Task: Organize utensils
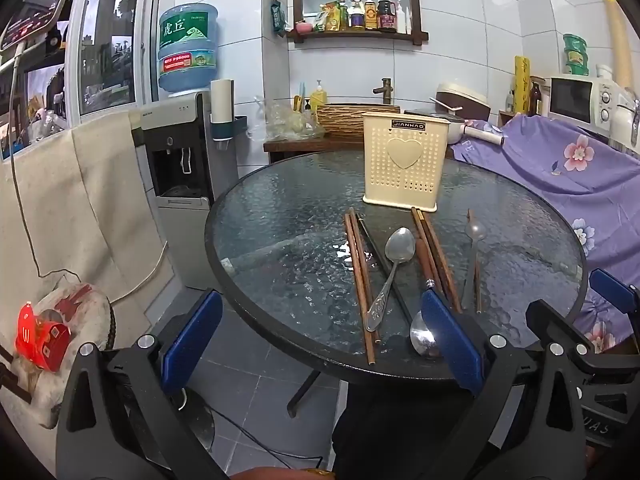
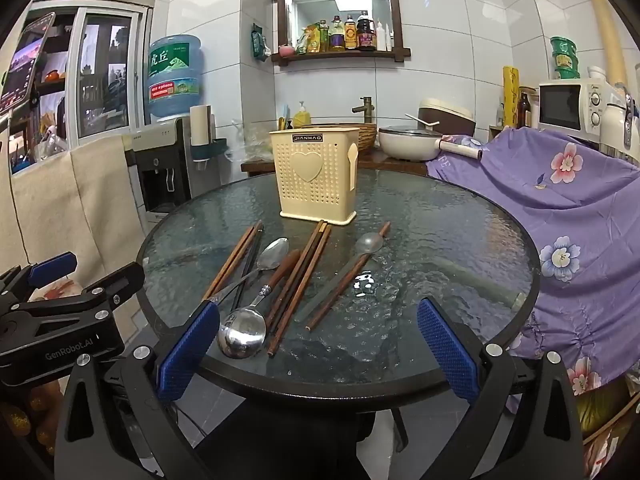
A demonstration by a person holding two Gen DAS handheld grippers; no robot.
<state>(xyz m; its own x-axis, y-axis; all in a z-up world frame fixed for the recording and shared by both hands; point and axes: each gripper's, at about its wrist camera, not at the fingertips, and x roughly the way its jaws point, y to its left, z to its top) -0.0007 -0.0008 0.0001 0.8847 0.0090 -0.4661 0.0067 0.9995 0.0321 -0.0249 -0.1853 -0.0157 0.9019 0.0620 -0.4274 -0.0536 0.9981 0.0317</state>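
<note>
A cream perforated utensil holder (image 1: 405,164) (image 2: 316,174) stands upright at the far side of the round glass table (image 1: 280,248) (image 2: 440,240). In front of it lie brown chopsticks (image 1: 360,276) (image 2: 232,258), a steel spoon (image 1: 390,272) (image 2: 264,260), a wooden-handled ladle (image 1: 424,332) (image 2: 244,334), more chopsticks (image 1: 434,256) (image 2: 304,272) and a pale spoon (image 1: 474,248) (image 2: 352,264). My left gripper (image 1: 320,344) is open and empty at the table's near edge. My right gripper (image 2: 316,350) is open and empty, just short of the ladle bowl.
A water dispenser (image 1: 180,184) stands left of the table. A purple flowered cloth (image 2: 560,216) covers furniture on the right. A wooden counter with a basket, pan (image 2: 412,142) and microwave (image 2: 572,106) lies behind. The left gripper's body shows at the left of the right wrist view (image 2: 60,320).
</note>
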